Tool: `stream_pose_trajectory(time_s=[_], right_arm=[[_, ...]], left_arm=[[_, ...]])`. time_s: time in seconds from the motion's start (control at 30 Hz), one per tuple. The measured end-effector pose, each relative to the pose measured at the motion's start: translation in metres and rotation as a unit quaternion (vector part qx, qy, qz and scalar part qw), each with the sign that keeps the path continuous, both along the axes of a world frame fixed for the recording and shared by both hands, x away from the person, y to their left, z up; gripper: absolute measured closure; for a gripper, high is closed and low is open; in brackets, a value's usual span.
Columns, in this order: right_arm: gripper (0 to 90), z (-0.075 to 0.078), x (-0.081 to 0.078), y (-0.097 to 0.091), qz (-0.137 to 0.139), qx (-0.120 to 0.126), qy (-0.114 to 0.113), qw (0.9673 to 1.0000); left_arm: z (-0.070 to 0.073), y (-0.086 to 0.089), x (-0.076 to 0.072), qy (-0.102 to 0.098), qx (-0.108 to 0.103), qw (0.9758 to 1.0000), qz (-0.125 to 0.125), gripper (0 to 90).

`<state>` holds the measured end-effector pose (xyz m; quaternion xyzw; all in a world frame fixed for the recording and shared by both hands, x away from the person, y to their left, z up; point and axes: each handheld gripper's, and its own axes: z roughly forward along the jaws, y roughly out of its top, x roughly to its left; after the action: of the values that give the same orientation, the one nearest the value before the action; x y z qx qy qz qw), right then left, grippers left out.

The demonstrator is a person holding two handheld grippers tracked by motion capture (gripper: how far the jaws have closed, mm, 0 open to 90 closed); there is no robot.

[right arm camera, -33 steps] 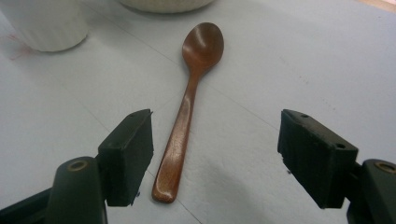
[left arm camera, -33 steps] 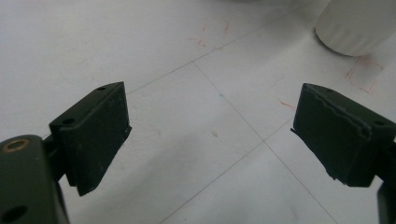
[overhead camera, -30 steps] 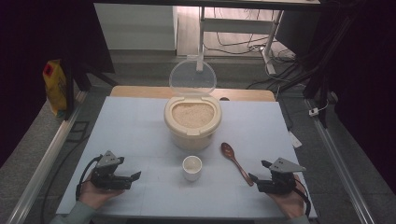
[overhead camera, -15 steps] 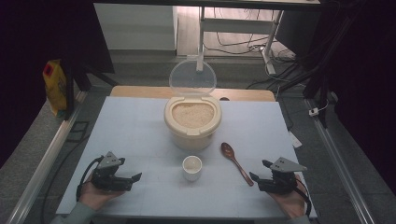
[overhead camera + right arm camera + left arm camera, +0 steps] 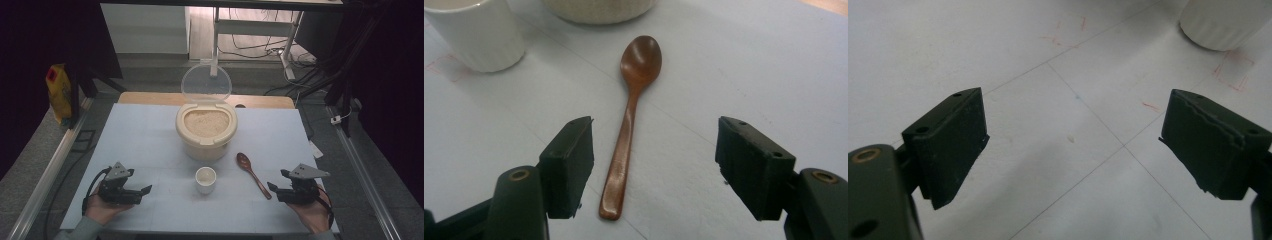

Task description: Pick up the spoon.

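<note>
Evidently the layout served scooping: the rice container (image 5: pixel 206 131) sat at the table's middle with its clear lid (image 5: pixel 206 84) tipped back, and the white cup (image 5: pixel 205 179) stood just near of it. The wooden spoon (image 5: pixel 629 119) lay to the cup's right, handle angled toward the right gripper (image 5: pixel 655 167), whose jaws were spread wide and lined up past its end, gripping nothing. The left gripper (image 5: pixel 1073 150) rested at the near left, jaws likewise spread over the bare table (image 5: pixel 1013 45), probably to steady the cup.
</note>
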<state>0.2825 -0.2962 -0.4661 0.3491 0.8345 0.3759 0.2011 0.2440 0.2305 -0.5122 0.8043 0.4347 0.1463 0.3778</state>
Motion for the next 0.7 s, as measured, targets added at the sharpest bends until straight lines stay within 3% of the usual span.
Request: stream_pose_trajectory(time_s=[0.23, 0.43, 0.47, 0.5, 0.53, 0.6, 0.67, 0.7], right_arm=[[33.1, 0.019, 0.004, 0.018, -0.001, -0.027, 0.032, 0.9991], [33.0, 0.022, 0.011, 0.032, -0.001, -0.065, 0.066, 0.9957], [33.1, 0.021, 0.014, 0.037, -0.006, -0.078, 0.084, 0.9934], [33.1, 0.021, 0.014, 0.037, -0.006, -0.078, 0.084, 0.9934], [33.4, 0.017, 0.019, 0.042, -0.011, -0.091, 0.105, 0.9902], [34.0, 0.013, 0.024, 0.046, -0.016, -0.105, 0.125, 0.9865], [35.4, 0.009, 0.028, 0.049, -0.019, -0.115, 0.14, 0.9832], [35.4, 0.009, 0.028, 0.049, -0.019, -0.115, 0.14, 0.9832]], left_arm=[[-0.002, -0.001, 0.001, 0.003, 0.005, 1.0, -0.002, 10.7], [-0.002, -0.001, 0.0, 0.003, 0.008, 1.0, -0.003, 10.7], [-0.002, -0.001, 0.0, 0.003, 0.008, 1.0, -0.004, 10.7], [-0.002, -0.001, 0.0, 0.004, 0.008, 0.9999, -0.004, 10.7], [-0.002, -0.001, 0.001, 0.004, 0.009, 0.9999, -0.005, 10.6], [-0.003, -0.001, 0.001, 0.005, 0.01, 0.9999, -0.005, 10.7], [-0.003, -0.001, 0.001, 0.005, 0.009, 0.9999, -0.005, 10.7], [-0.003, -0.001, 0.001, 0.005, 0.01, 0.9999, -0.005, 10.7]])
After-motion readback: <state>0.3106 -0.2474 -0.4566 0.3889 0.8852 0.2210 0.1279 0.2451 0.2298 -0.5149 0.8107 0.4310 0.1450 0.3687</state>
